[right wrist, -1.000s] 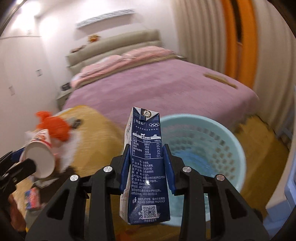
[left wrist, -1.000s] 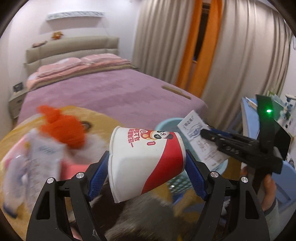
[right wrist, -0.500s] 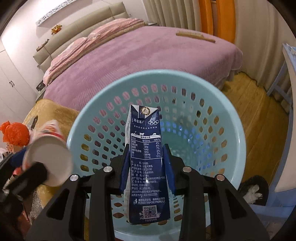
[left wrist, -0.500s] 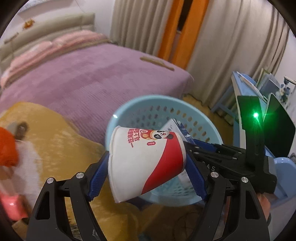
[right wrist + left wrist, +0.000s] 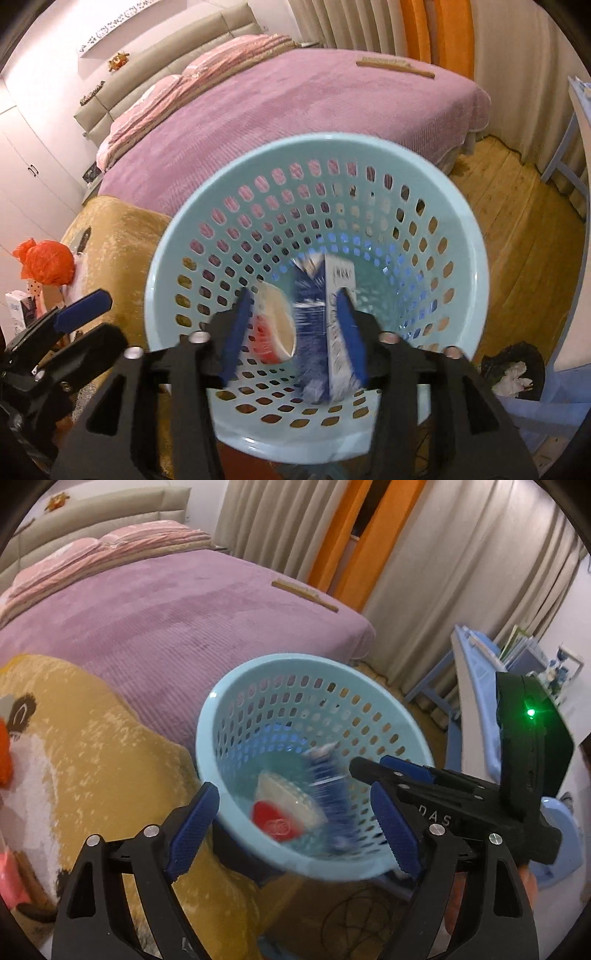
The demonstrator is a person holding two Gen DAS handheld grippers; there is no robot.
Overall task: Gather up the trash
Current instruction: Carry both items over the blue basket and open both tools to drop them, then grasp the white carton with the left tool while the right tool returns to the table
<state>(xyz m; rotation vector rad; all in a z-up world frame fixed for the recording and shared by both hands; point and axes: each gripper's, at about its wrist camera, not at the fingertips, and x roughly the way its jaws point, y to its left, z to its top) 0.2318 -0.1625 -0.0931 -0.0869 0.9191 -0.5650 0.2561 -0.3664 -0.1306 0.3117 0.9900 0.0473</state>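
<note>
A light blue perforated basket stands by the bed. A red and white paper cup lies inside it. A blue milk carton is blurred inside the basket beside the cup. My left gripper is open and empty over the basket's near rim. My right gripper is open over the basket, with the carton loose between its fingers; it also shows in the left wrist view.
A purple bed lies behind the basket. A yellow blanket is at the left with an orange bag on it. A blue chair and a black trash bag are at the right on the wooden floor.
Both grippers opened. The cup dropped from the left one and the carton from the right one into the basket.
</note>
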